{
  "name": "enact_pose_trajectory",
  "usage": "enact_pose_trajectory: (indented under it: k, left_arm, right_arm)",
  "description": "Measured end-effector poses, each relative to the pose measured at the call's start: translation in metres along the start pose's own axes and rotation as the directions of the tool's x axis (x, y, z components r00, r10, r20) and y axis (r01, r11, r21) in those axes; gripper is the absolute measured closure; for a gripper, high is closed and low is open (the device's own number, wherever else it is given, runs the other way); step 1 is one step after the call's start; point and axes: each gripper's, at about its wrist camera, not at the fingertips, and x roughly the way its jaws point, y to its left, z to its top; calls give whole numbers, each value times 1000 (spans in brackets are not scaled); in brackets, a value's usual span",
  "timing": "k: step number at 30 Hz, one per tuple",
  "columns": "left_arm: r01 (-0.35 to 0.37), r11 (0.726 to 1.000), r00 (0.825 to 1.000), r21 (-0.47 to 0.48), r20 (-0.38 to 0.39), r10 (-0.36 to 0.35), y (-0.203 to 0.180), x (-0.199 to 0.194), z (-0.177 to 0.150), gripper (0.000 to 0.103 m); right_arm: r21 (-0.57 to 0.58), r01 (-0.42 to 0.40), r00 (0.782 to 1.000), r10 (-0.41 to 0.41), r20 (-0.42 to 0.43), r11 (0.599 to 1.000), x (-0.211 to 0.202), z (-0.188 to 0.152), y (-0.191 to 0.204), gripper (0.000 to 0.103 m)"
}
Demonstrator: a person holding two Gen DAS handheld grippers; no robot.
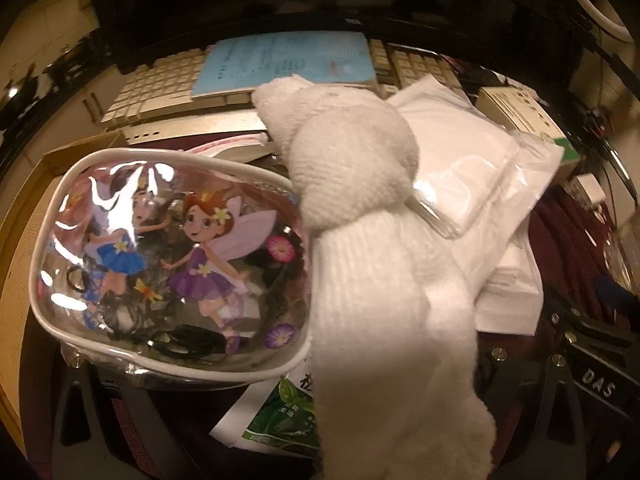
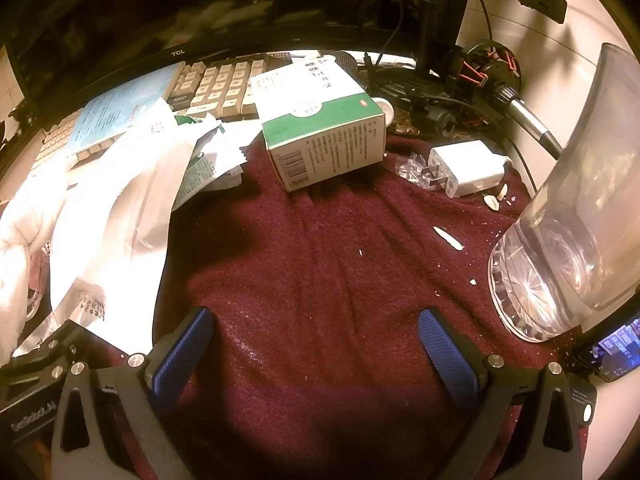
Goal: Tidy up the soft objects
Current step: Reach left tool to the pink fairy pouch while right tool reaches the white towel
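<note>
A white knotted terry band (image 1: 360, 200) fills the middle of the left wrist view and runs down toward the camera. Beside it on the left lies a clear pouch with fairy prints (image 1: 172, 248), holding dark hair ties. My left gripper (image 1: 316, 360) stands wide; the pouch and band cover its fingertips, and I cannot tell whether they touch either. A bagged white cloth packet (image 1: 472, 160) lies behind the band. My right gripper (image 2: 316, 314) is open over bare maroon cloth (image 2: 320, 240), blue pads (image 2: 184, 344) apart with nothing between. The band's edge (image 2: 16, 240) shows far left.
A green-and-white box (image 2: 320, 128) lies ahead on the cloth, with a white charger (image 2: 464, 168) to its right. A tall glass (image 2: 560, 240) stands close on the right, a phone (image 2: 612, 348) below it. A keyboard (image 2: 224, 84), blue paper (image 1: 288, 60) and monitor sit behind. Crumpled plastic bags (image 2: 120, 200) lie left.
</note>
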Motion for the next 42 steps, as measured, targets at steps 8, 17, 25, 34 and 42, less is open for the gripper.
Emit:
enact_pose_trajectory:
  k: [8, 17, 25, 34, 42]
  left_arm:
    - [21, 1000, 976, -2, 215, -20, 19, -76, -26, 0]
    - [-35, 996, 968, 81, 249, 14, 44, -115, -56, 0]
    - [11, 999, 979, 48, 204, -21, 63, -123, -71, 0]
    - [28, 999, 985, 27, 168, -32, 70, -112, -68, 0]
    - [-13, 998, 987, 56, 161, 4, 71, -100, -53, 0]
  right_arm:
    - [7, -90, 996, 90, 24, 996, -33, -26, 5, 0]
    - [-25, -172, 960, 173, 219, 985, -112, -47, 16, 0]
    - [-86, -217, 951, 231, 205, 972, -123, -46, 31, 0]
    - [-112, -253, 945, 270, 182, 961, -118, -46, 37, 6]
    - [-146, -291, 939, 311, 146, 946, -114, -41, 54, 20]
